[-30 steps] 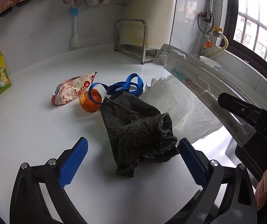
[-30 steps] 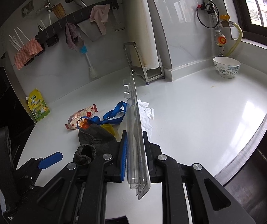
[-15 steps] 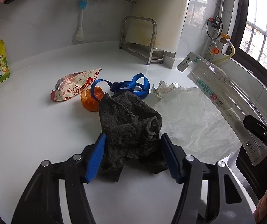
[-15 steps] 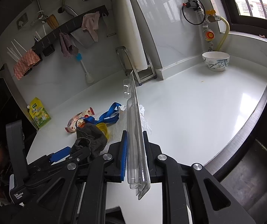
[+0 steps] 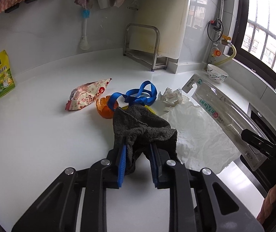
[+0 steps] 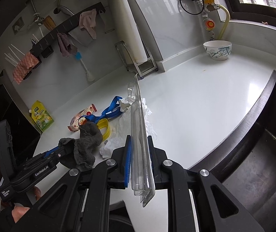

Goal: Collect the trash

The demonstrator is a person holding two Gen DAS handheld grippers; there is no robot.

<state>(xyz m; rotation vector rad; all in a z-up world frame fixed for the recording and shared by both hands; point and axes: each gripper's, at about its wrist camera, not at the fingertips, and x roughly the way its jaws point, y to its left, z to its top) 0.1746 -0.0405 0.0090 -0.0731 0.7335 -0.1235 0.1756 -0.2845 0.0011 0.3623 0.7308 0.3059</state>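
The left gripper (image 5: pixel 138 154) is clenched on the dark grey rag (image 5: pixel 140 127), bunched between its blue pads. The right gripper (image 6: pixel 139 160) clamps the clear plastic package (image 6: pixel 140 135) edge-on. Just beyond the rag lie white crumpled paper (image 5: pixel 195 131), orange peel (image 5: pixel 104 108), blue strap (image 5: pixel 138 94) and a snack wrapper (image 5: pixel 87 96) on the white counter (image 5: pixel 41 125).

Left tongs (image 5: pixel 138 154) and right tongs (image 6: pixel 139 154) both clamped, each gripping something.
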